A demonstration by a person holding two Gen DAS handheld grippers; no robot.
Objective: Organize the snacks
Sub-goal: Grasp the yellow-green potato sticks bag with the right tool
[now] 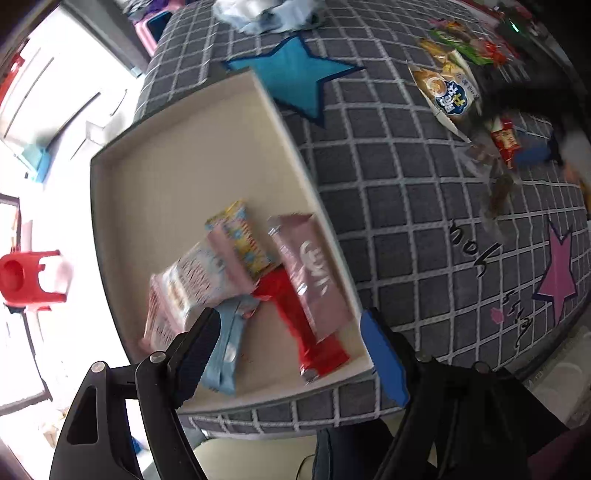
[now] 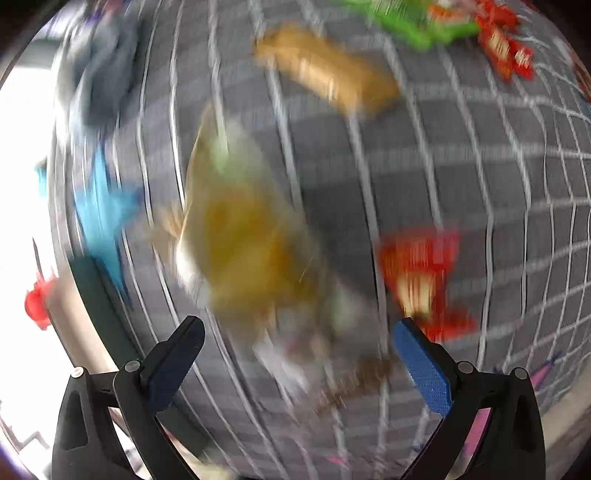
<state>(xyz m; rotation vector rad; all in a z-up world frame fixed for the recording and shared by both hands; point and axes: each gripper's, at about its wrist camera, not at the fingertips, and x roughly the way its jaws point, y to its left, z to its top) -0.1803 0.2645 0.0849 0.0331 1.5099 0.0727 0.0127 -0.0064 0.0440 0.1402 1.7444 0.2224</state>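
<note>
- Two sets of tongs are in my views, and both stand spread wide with nothing between their pads.
- My left tongs (image 1: 301, 354) sit at the bottom of the left wrist view, over the near corner of a shallow cream tray (image 1: 177, 162) that lies on a grey checked mat (image 1: 406, 206).
- Five snacks are bunched in the tray's lower part: a pink wrapped bar (image 1: 314, 273) along the right wall, a red wrapper (image 1: 303, 325) partly under it, a yellow patterned packet (image 1: 240, 236) just left of the pink bar, a pale pink bag (image 1: 184, 291) further left, and a light blue wrapper (image 1: 225, 354) touching the left pad.
- The upper half of the tray is bare.
- More snacks lie loose on the mat at the upper right of that view: a white and blue bag (image 1: 447, 96), a green packet (image 1: 458, 40) above it, and a small red packet (image 1: 506, 140) lower down.
- A blue star (image 1: 295, 74) is printed on the mat above the tray.
- My right tongs (image 2: 299, 365) hang over the mat (image 2: 480, 166); the right wrist view is badly smeared.
- Through the blur I make out a yellowish bag (image 2: 243, 229) at centre, a red packet (image 2: 421, 273) just beyond the right pad, a tan packet (image 2: 328, 74) above, and a green one (image 2: 413, 26) at the top edge.
- I cannot tell what any of those packets are.
</note>
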